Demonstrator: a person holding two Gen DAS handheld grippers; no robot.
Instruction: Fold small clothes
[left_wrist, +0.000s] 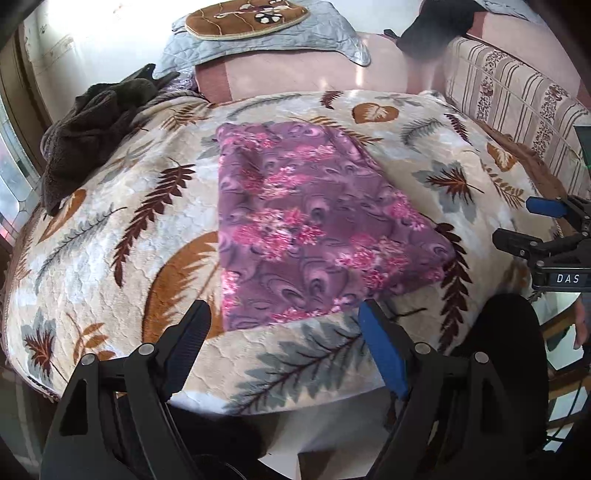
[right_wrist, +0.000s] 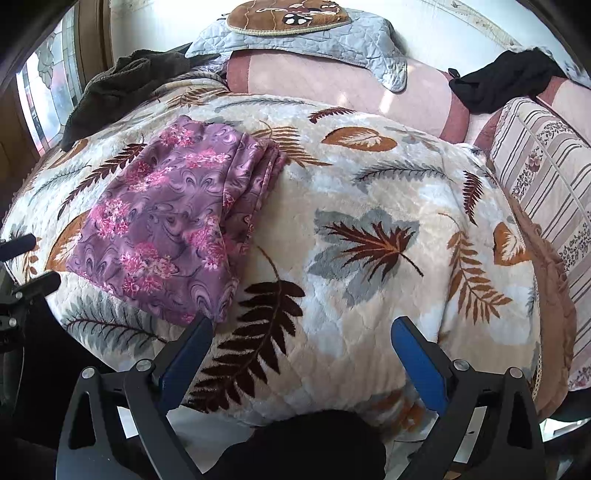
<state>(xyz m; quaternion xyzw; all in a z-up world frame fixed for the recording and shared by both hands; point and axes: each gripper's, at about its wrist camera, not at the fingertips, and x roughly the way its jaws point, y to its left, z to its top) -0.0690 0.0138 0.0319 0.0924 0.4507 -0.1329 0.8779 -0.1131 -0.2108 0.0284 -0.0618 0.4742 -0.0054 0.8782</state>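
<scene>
A purple garment with pink flowers (left_wrist: 314, 225) lies folded into a flat oblong on the leaf-patterned blanket (left_wrist: 110, 236). In the right wrist view the same garment (right_wrist: 166, 229) sits at the left, its stacked layers showing along its right edge. My left gripper (left_wrist: 284, 314) hovers open just short of the garment's near edge, nothing between its fingers. My right gripper (right_wrist: 303, 332) is open too, over bare blanket (right_wrist: 369, 184) to the right of the garment's near corner. In the left wrist view the right gripper (left_wrist: 532, 221) appears at the right edge, beside the garment.
A dark brown garment (left_wrist: 88, 133) is heaped at the blanket's far left. A black garment (right_wrist: 506, 81) lies on the pink sofa back (right_wrist: 332, 85) at far right. A grey quilted cushion with a brown mat (left_wrist: 255, 33) sits behind. A striped cushion (right_wrist: 546, 177) borders the right side.
</scene>
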